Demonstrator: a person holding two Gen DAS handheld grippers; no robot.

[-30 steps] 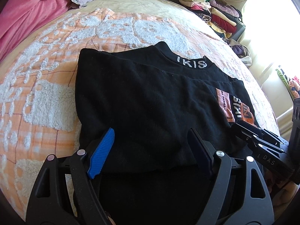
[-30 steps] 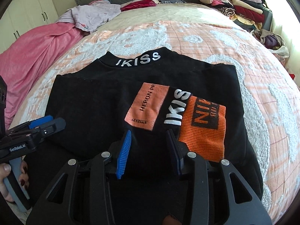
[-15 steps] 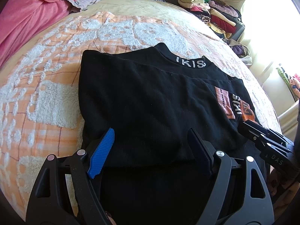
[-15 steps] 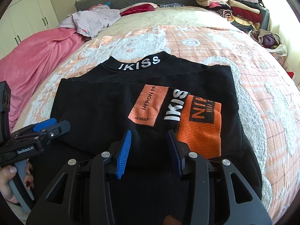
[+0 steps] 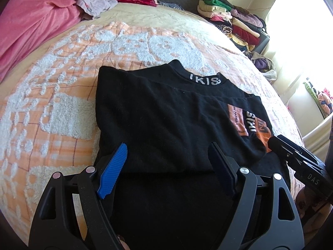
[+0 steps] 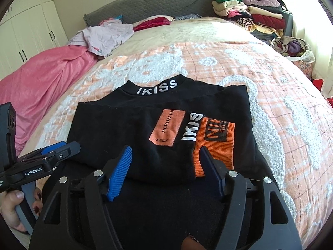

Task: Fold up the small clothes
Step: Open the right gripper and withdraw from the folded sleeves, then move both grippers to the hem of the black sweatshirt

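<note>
A black sweater (image 6: 124, 129) lies folded flat on the bed, its white-lettered collar (image 6: 156, 87) at the far side. A sleeve is folded across its front, showing an orange patch (image 6: 167, 129) and an orange cuff (image 6: 214, 143). My right gripper (image 6: 165, 150) hovers over the sleeve's near edge; its jaws are opening and the pads press on nothing. My left gripper (image 5: 168, 148) stands open over the near left part of the sweater (image 5: 166, 114), with nothing held. A hand holds the left tool's handle in the right wrist view.
The sweater rests on an orange-and-white fleece blanket (image 6: 270, 83). A pink cover (image 6: 41, 79) lies along the left side with lilac garments (image 6: 104, 35) on it. Stacked folded clothes (image 6: 249, 14) and a bag of clothes (image 6: 291, 48) stand at the far right. A wardrobe (image 6: 27, 31) is at the left.
The right gripper's jaws have spread apart from a narrow gap. Both grippers have lifted a little off the sweater, which lies unmoved.
</note>
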